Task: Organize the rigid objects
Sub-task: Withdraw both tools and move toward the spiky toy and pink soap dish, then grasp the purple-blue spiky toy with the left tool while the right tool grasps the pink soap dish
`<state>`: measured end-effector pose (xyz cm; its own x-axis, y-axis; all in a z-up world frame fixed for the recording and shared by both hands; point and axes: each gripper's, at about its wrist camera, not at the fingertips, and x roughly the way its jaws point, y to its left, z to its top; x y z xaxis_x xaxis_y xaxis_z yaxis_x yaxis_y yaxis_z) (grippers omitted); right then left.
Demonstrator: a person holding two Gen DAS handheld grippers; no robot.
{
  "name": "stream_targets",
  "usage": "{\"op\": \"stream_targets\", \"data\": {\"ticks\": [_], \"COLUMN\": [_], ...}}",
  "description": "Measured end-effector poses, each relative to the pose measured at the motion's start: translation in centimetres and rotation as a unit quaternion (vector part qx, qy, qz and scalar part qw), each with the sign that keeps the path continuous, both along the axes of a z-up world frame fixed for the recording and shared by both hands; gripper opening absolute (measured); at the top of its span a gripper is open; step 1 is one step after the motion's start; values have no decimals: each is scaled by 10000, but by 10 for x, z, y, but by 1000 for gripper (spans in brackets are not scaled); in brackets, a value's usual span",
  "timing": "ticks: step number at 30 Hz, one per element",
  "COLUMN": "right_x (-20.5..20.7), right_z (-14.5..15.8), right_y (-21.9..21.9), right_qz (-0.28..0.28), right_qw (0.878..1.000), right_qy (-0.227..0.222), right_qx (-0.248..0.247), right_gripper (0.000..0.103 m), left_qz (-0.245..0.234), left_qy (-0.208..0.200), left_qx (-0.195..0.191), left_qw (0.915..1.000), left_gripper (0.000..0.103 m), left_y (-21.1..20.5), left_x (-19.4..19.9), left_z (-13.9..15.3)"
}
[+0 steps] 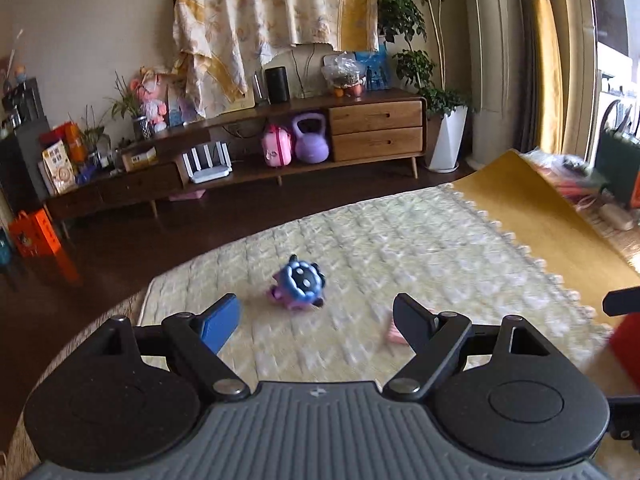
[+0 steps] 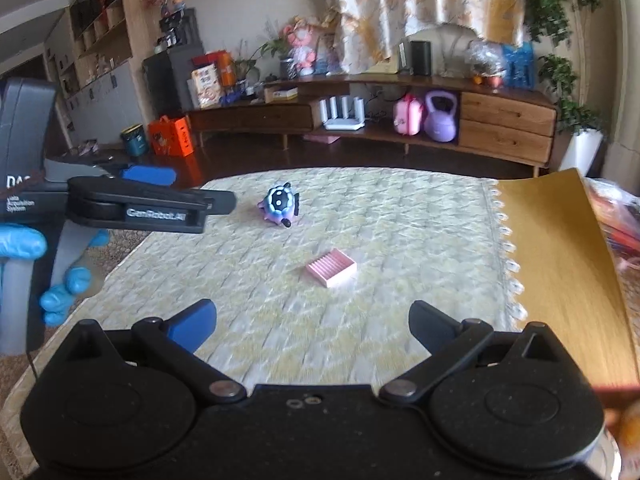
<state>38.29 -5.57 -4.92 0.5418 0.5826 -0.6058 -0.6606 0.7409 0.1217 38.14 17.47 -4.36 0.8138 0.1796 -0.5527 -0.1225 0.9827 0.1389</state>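
Toy lies just beyond the left gripper, jaws spread, empty; right gripper equally wide, pink tray ahead.

Right tool hangs wide open over the quilted worktop, pink tray and blue-purple toy lying ahead, well apart.

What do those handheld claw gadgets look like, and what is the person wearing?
Each claw is black, with one blue finger pad and one black finger. The left claw carries white lettering on its side and a grey handle. The left hand wears a blue glove.
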Motion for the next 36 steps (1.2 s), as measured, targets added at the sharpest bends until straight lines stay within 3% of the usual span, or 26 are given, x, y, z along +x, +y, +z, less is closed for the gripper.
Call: {"op": "stream_targets", "data": {"ticks": [18,25,33,34,36], "right_x": [89,97,90,90,89], "right_z": [-66,-85,-88,-87,-88], "right_y": [74,88,92,93,92], "right_qz": [303,336,404,400,391], "right_qw": [9972,9969,9965,9966,9968], "right_qy": [31,3,-229,-236,-247], "right_qx": [-678,-708,-694,-677,-647], "right_gripper": [98,91,84,83,80], "left_qz": [9,176,335,336,286], "left_qy": [228,287,263,240,232], "left_qx": [342,551,387,372,281], "left_qw": [9992,9979,9983,9985,9989], "left_gripper": [84,84,84,82,69], "left_y": [27,29,38,38,39], "left_x": [105,125,129,129,128], "left_z": [-77,-98,-111,-110,-111]}}
